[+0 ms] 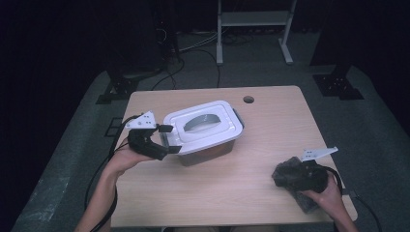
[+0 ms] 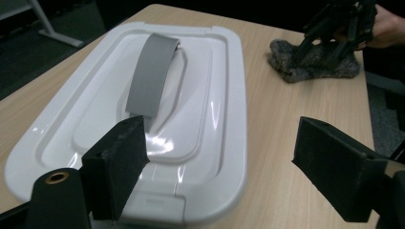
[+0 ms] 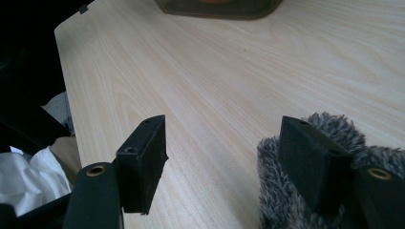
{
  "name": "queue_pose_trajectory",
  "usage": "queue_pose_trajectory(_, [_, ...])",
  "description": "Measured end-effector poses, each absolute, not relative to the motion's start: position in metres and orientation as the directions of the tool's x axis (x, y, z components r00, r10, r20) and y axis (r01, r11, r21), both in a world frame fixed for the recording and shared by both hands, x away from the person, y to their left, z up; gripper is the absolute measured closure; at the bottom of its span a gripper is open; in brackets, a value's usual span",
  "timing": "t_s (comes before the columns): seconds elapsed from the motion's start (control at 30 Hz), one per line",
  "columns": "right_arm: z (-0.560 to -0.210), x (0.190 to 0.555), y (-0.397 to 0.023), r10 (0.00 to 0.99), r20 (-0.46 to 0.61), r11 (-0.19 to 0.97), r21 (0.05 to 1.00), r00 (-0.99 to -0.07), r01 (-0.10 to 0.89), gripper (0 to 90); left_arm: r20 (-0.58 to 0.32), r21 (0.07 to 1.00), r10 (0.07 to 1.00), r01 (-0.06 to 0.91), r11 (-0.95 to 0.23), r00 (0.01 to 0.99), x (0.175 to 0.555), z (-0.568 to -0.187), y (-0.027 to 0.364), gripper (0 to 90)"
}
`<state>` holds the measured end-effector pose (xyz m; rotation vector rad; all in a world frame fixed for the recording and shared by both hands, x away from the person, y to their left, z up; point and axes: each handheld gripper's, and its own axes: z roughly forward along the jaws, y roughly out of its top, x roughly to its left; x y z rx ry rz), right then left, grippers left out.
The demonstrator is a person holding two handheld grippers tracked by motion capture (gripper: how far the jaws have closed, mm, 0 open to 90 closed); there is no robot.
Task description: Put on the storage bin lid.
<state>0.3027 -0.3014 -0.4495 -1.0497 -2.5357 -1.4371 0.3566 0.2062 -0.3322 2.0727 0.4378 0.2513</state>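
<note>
Storage box (image 1: 205, 145): clear tub under a white lid (image 2: 143, 119) with a flat grey handle (image 2: 152, 76), lying just ahead of the left gripper (image 1: 169, 139), whose jaws stand apart at the lid's near end, gripping nothing. Left hand (image 1: 126, 155) low, forearm angled in from below. Right gripper (image 3: 222, 148): jaws apart, one resting against a grey fuzzy cloth (image 3: 291, 186) on the wooden table (image 1: 232, 188).

tool (image 2: 222, 157): jaws apart, nothing between | white lid (image 2: 200, 95): below, grey handle (image 2: 152, 74) | grey cloth (image 2: 313, 64): far right
</note>
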Motion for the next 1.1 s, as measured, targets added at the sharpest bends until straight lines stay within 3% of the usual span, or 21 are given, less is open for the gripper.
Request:
queue_pose_trajectory(0.4, [-0.45,0.303,-0.301,0.537,0.349,0.344,0.741,-0.768,0.577,32.8,-0.012,0.852,0.442,0.24,-0.465,0.897,0.337,-0.345,0.227,12.6])
queue_pose_trajectory(1.1, [-0.453,0.303,-0.3,0.543,0.35,0.349,0.733,-0.763,0.584,32.8,-0.044,0.868,0.49,0.276,-0.413,0.871,0.313,-0.376,0.256,12.4])
